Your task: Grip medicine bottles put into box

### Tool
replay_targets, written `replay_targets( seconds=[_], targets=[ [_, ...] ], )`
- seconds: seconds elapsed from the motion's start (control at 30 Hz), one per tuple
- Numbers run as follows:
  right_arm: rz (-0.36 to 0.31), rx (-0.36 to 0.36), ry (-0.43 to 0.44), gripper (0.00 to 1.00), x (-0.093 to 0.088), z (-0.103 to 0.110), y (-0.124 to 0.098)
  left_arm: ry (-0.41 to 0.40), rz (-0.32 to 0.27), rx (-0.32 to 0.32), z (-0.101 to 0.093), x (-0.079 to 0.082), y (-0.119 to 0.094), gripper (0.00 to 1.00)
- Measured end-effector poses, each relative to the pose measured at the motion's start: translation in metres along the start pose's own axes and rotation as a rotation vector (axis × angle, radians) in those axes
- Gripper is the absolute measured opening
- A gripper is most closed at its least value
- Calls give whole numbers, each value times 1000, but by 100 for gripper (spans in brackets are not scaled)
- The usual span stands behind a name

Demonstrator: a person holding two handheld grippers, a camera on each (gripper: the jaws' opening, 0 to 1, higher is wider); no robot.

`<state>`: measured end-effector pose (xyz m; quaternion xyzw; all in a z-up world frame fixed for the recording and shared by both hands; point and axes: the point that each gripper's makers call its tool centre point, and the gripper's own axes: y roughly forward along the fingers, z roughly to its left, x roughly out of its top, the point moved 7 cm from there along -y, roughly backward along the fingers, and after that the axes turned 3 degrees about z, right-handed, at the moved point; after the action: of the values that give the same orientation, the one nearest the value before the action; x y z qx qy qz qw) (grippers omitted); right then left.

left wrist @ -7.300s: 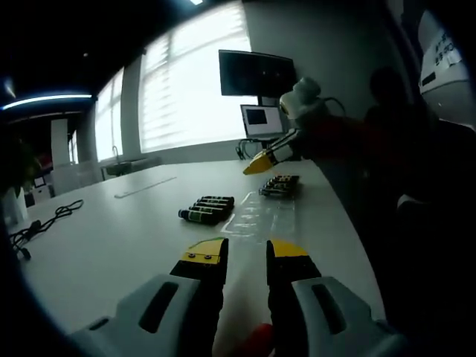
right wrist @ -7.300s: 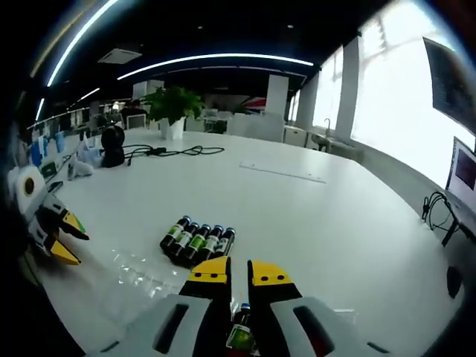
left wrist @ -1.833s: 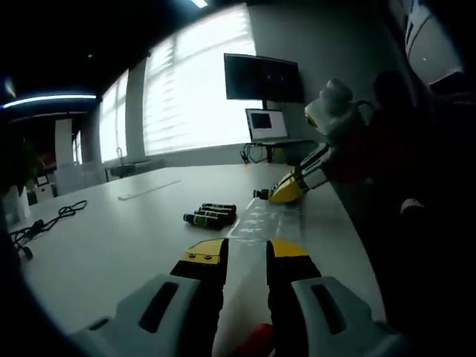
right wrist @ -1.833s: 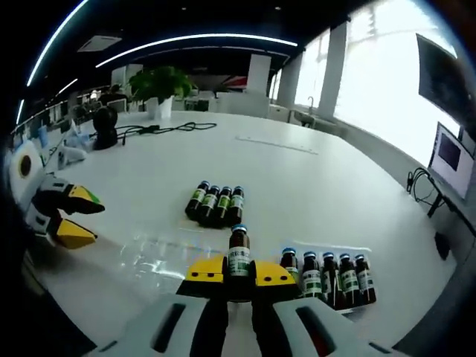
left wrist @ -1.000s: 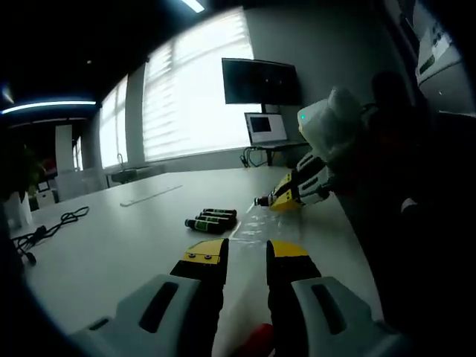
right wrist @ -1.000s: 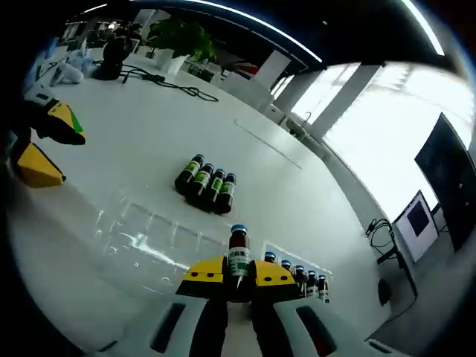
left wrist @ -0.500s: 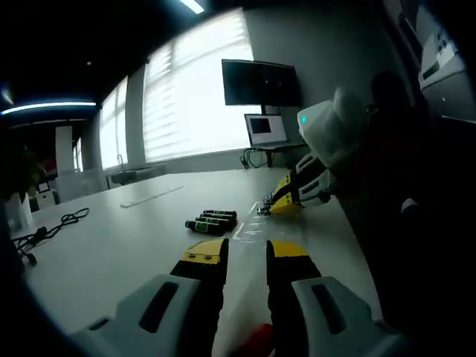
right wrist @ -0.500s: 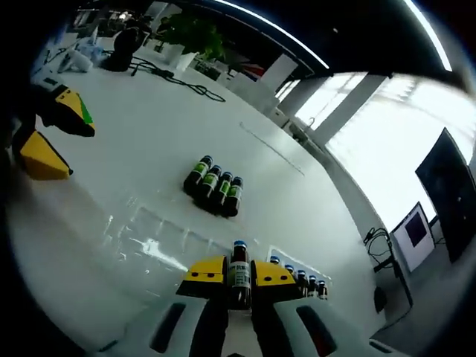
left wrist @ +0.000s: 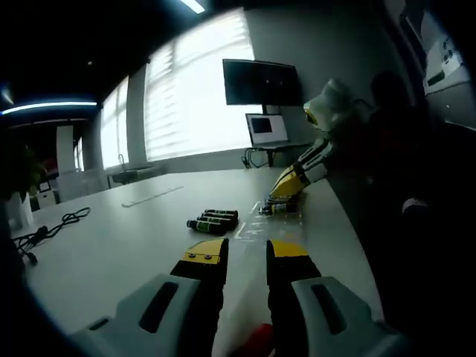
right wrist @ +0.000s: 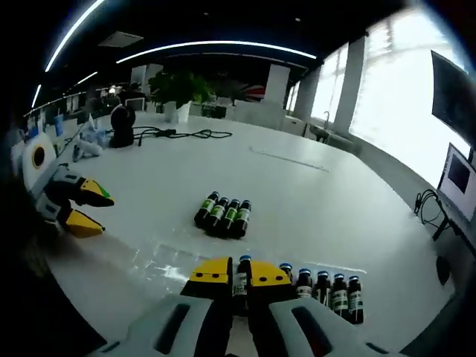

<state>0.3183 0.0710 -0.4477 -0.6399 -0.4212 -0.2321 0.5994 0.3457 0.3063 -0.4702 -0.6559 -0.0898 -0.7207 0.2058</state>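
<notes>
White office table (right wrist: 349, 201), big windows behind. Right gripper view: right gripper (right wrist: 240, 274) has its jaws pinched on an upright medicine bottle (right wrist: 242, 277), blue cap up, sitting at the left end of a row of upright bottles (right wrist: 327, 294) in the clear tray box (right wrist: 160, 262). Four loose bottles (right wrist: 224, 216) lie side by side on the table beyond the tray. Left gripper (right wrist: 83, 207) appears at left, well apart from them, yellow jaws spread with nothing between. Potted plant (right wrist: 178, 93) and black cable (right wrist: 175, 134) far back.

Left gripper view: left gripper (left wrist: 246, 253) jaws apart and empty over the table; right gripper (left wrist: 290, 183) tipped down at the tray; lying bottles (left wrist: 212, 222) mid-table; wall monitor (left wrist: 262, 82) and small screen (left wrist: 267, 129) behind.
</notes>
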Motion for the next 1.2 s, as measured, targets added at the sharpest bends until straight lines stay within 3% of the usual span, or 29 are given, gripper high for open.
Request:
replay_targets(
  seconds=[0.17, 0.37, 0.53, 0.7, 1.2],
  targets=[
    [55, 52, -51, 1, -1, -9, -8, 1, 1, -4, -1, 0, 0, 14],
    [109, 122, -99, 0, -8, -4, -13, -5, 4, -5, 0, -1, -1, 14],
    [129, 123, -125, 0, -11, -5, -15, 0, 7, -9, -1, -2, -1, 14],
    [128, 166, -97, 1, -14, -2, -13, -9, 4, -7, 0, -1, -2, 14],
    [137, 189, -68, 1, -20, -6, -5, -9, 9, -15, -2, -2, -1, 14]
  ],
)
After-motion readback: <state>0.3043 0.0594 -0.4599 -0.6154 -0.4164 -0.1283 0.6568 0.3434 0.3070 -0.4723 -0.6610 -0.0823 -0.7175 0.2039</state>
